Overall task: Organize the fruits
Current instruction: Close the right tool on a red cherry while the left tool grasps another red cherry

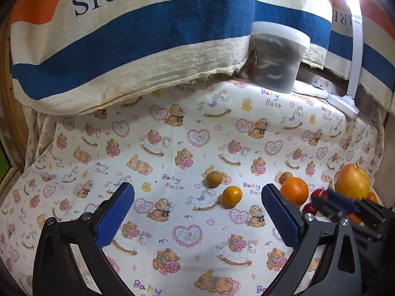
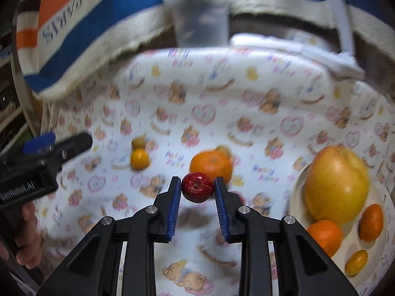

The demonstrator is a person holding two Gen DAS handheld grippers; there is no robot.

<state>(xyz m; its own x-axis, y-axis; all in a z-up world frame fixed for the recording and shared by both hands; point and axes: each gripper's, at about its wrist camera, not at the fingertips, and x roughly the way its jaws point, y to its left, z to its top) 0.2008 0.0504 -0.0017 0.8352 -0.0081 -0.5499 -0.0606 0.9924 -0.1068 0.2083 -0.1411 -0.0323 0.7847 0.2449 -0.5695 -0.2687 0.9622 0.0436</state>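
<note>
Nearest my right-wrist camera, the right tool (image 2: 197,188) is clamped on a small red fruit (image 2: 197,190), presumably for transfer to the plate (image 2: 370,254) at lower right, where several fruits already sit. My left tool (image 1: 197,212) stands open and empty. An orange (image 2: 211,165) and two small fruits remain loose on the worktop (image 1: 172,148), bear-print cloth; striped fabric hangs behind.
</note>
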